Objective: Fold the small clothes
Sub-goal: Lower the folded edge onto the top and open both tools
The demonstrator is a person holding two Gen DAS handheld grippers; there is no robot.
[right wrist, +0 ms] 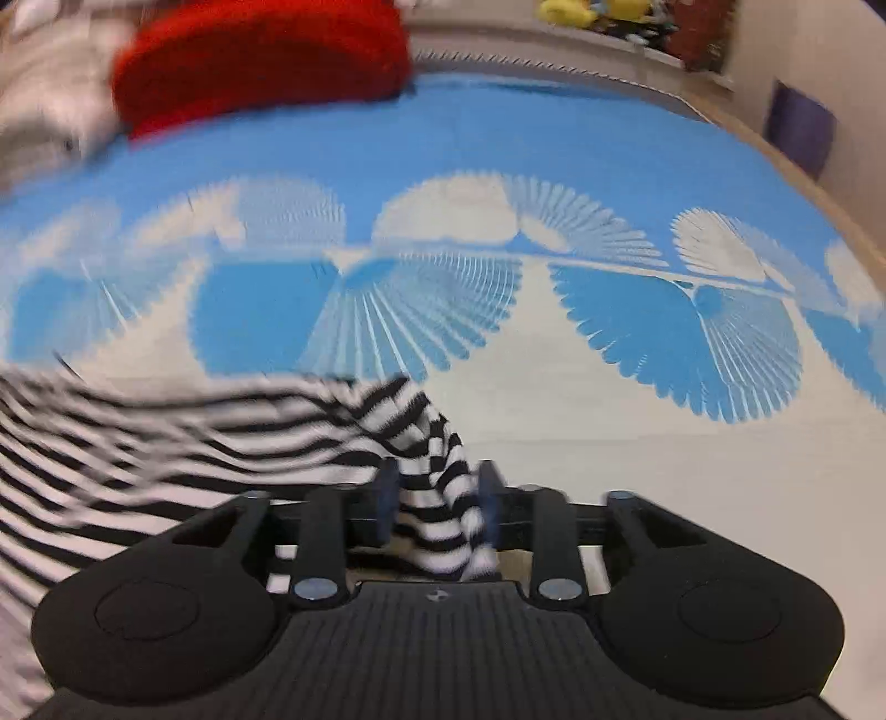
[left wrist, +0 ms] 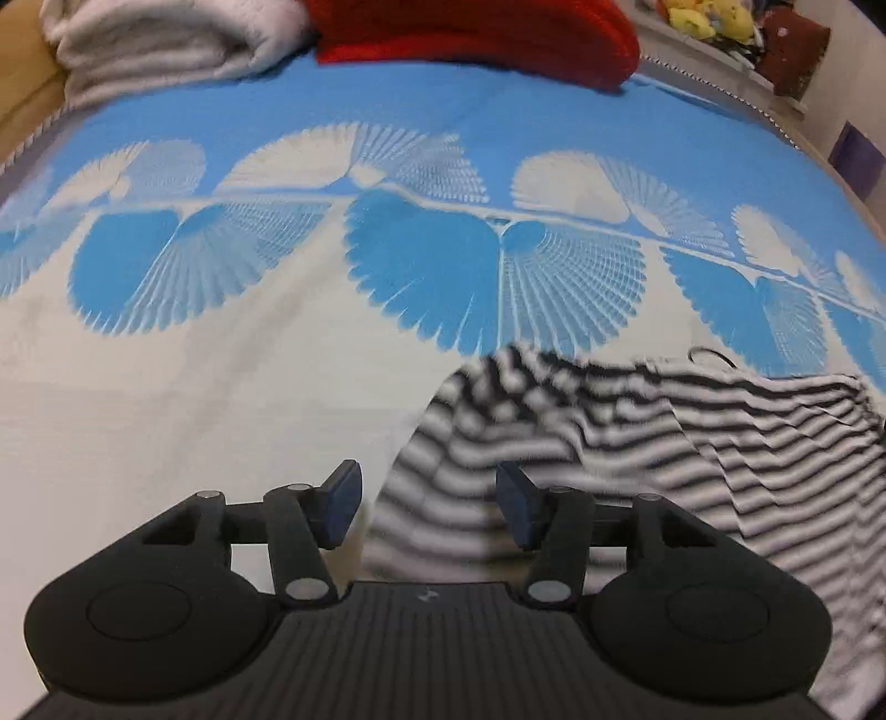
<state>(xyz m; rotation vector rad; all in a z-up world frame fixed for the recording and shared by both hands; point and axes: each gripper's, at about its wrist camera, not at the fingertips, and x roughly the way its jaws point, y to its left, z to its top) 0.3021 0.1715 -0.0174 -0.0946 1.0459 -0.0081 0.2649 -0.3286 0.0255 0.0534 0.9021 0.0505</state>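
A black-and-white striped garment (left wrist: 637, 443) lies rumpled on the pale near part of a bed's blue-and-white fan-patterned bedspread (left wrist: 221, 360). The left gripper (left wrist: 429, 507) hovers over the garment's edge, jaws spread, pads clear of the cloth. At the garment's opposite end, the right gripper (right wrist: 437, 507) stands partly spread around a bunched striped fold. Beyond the garment sit a red cushion (left wrist: 470, 33) and grey blanket (left wrist: 166, 39).
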